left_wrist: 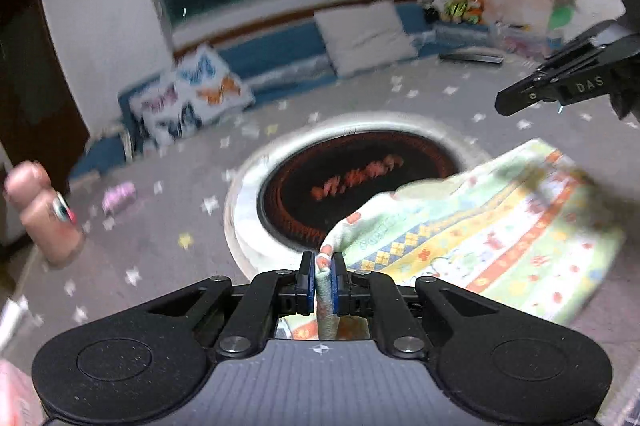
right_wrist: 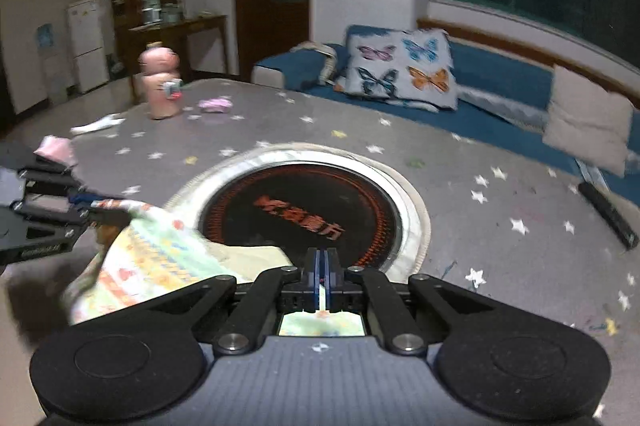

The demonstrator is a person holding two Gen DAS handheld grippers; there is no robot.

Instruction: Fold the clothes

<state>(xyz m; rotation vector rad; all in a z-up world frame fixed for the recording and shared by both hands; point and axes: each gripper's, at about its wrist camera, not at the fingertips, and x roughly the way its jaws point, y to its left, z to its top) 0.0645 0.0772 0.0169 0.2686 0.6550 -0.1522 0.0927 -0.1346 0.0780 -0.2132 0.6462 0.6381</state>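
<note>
A small patterned garment (left_wrist: 480, 230), pale green and yellow with orange and blue bands, hangs lifted above the table. My left gripper (left_wrist: 323, 266) is shut on a bunched edge of it. The garment spreads to the right toward my right gripper (left_wrist: 560, 86), seen from the side. In the right wrist view my right gripper (right_wrist: 322, 262) is shut on a thin edge of the same garment (right_wrist: 152, 258), which stretches left to my left gripper (right_wrist: 92, 204). The cloth sags between the two.
A grey star-printed tablecloth (right_wrist: 460, 186) covers a table with a round black hotplate (right_wrist: 300, 214) in the middle. A pink doll figure (right_wrist: 160, 86) and small pink items stand at the far edge. A dark remote (right_wrist: 608, 214) lies at right. A blue bench with cushions (right_wrist: 404, 70) runs behind.
</note>
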